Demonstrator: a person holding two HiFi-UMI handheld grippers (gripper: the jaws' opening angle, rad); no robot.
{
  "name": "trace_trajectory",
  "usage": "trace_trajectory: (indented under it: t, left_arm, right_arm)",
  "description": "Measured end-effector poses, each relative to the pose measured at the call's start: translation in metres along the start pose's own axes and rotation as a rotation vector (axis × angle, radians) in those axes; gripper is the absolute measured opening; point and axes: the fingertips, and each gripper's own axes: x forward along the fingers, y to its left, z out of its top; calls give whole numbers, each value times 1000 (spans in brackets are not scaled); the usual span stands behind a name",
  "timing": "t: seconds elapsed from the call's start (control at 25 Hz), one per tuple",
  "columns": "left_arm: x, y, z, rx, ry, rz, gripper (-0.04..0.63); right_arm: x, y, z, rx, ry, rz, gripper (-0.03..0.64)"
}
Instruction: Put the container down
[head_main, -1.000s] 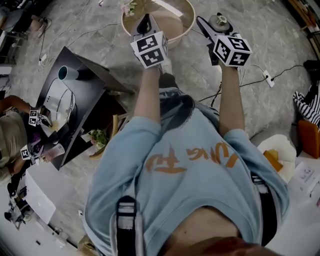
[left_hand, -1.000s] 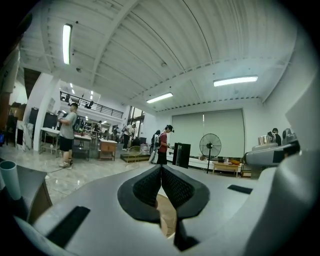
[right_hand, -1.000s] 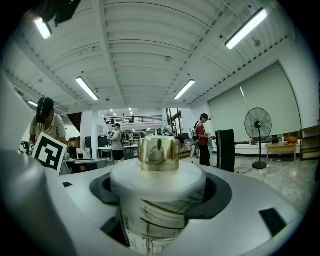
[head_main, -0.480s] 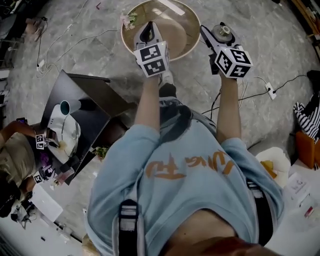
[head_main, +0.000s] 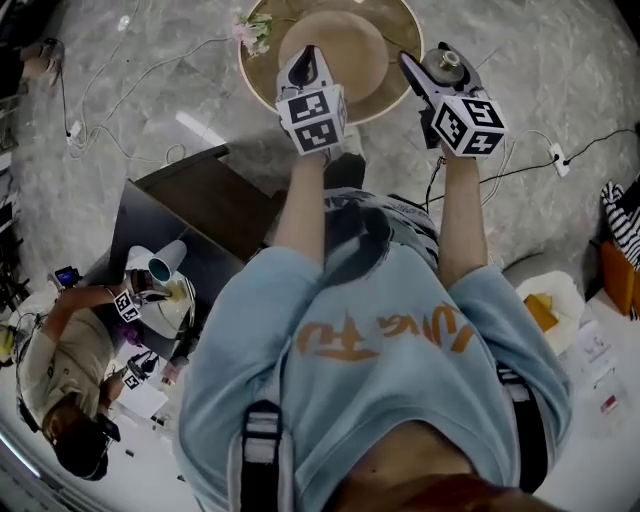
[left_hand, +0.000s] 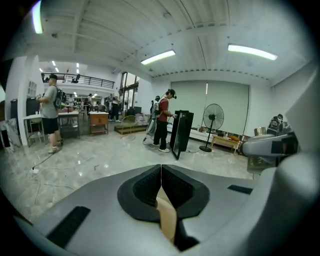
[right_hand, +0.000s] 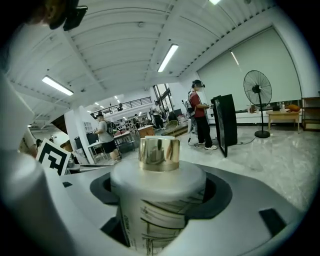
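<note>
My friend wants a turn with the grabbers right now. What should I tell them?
Left gripper: jaws shut together, hovering over the round tan table.
Right gripper: shut on the white container with the gold cap, upright, up in the air by the table's right edge.
Done: the container is in hand.
Left: lower it onto a surface, probably that table, then open the jaws.
</note>
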Motion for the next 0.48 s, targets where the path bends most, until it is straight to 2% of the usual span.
trace_trajectory:
  t: [0.32, 0.48]
  left_arm:
    - [58, -34, -7, -4, 77, -102, 29]
    - [76, -27, -19, -2, 102, -98, 29]
  right_arm:
    - [14, -65, 3, 16, 67, -115, 359]
    - [40, -66, -11, 3, 102, -91, 359]
